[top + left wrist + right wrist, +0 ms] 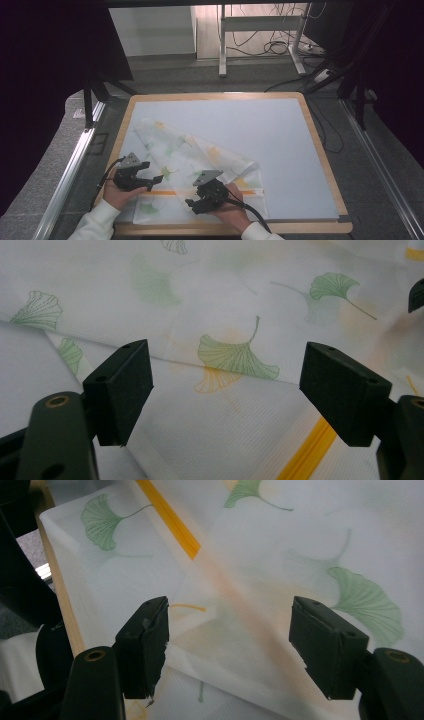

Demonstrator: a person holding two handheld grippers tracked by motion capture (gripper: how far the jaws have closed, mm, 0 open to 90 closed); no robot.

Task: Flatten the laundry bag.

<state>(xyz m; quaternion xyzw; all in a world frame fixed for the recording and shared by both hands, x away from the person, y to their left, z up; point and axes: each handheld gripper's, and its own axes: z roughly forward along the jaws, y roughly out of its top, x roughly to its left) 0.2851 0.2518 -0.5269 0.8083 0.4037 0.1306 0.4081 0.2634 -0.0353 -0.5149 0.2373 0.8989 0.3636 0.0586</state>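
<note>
Cloth (192,165), long axis diagonal

cloth (235,405) running past every edge in the left gripper view, its near corner (200,210) hidden under the right gripper (192,204)

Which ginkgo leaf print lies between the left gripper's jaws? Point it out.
The solid green ginkgo leaf with its stem pointing up, sitting on the cloth's fold edge above a fainter orange leaf. The other green leaves lie farther off.
</note>
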